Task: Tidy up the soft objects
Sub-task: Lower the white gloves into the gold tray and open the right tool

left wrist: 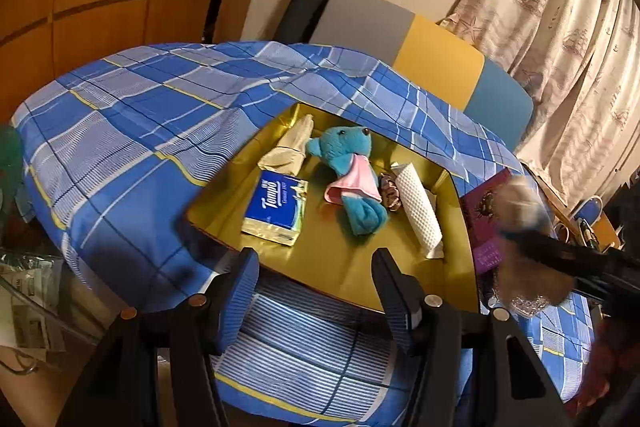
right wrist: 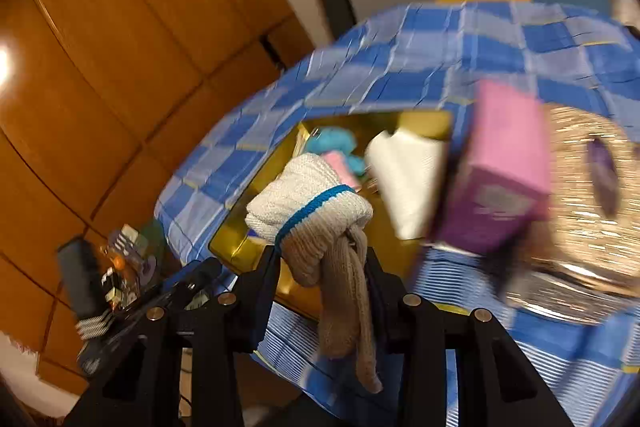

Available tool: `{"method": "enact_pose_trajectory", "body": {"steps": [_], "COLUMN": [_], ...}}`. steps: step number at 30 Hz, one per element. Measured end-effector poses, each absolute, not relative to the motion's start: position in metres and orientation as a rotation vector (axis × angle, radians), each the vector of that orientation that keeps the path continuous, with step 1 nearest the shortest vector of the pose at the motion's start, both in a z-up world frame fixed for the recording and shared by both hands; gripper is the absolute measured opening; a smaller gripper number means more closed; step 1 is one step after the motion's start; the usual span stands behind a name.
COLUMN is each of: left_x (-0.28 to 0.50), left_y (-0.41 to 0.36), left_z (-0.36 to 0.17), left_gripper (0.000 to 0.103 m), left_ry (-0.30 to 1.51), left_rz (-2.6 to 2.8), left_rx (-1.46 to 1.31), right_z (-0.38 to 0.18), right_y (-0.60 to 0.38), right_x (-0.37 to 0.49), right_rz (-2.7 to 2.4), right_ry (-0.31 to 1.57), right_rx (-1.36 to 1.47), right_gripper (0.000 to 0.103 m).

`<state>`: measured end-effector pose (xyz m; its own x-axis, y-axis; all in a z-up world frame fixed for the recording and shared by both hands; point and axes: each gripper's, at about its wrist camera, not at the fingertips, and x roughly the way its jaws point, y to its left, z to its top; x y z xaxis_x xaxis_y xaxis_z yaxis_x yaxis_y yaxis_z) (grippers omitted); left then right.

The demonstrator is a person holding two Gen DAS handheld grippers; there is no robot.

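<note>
Right wrist: fingers (right wrist: pixel 324 259) hold glove (right wrist: pixel 308 199) nr purple box (right wrist: pixel 500 187); left fingers (left wrist: pixel 316 291) wide.

Glossy gold tray (left wrist: pixel 348 259), smooth and reflective. Woven checked cloth bedcover (left wrist: pixel 132 131), matt. Plush teddy bear (left wrist: pixel 348 163), fuzzy pile. Tissue pack (left wrist: pixel 276 207) in shiny plastic film. White embossed roll (left wrist: pixel 420 211), dimpled. Coarse knit glove (right wrist: pixel 316 203), matt. Varnished wooden panelling (right wrist: pixel 120 47), glossy.
</note>
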<state>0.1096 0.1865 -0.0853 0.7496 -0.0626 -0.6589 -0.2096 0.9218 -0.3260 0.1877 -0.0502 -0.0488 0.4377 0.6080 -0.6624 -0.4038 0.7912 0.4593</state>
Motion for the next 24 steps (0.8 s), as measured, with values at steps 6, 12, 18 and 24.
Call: {"method": "enact_pose_trajectory", "body": {"steps": [6, 12, 18, 24], "left_x": [0.101, 0.100, 0.099, 0.101], "left_y": [0.198, 0.211, 0.224, 0.223], "left_z": [-0.086, -0.086, -0.086, -0.089], "left_gripper": [0.059, 0.059, 0.059, 0.059], "left_ry": [0.718, 0.704, 0.698, 0.707], "left_rz": [0.128, 0.167, 0.195, 0.196], "left_rx": [-0.421, -0.447, -0.483, -0.486], "right_z": [-0.083, -0.108, -0.129, -0.134], "right_y": [0.013, 0.051, 0.069, 0.065], "right_x": [0.218, 0.248, 0.282, 0.307], "right_rz": [0.663, 0.648, 0.592, 0.483], "right_ry": [1.049, 1.143, 1.207, 1.168], "right_rx": [0.242, 0.240, 0.224, 0.211], "right_gripper": [0.041, 0.042, 0.044, 0.053]}}
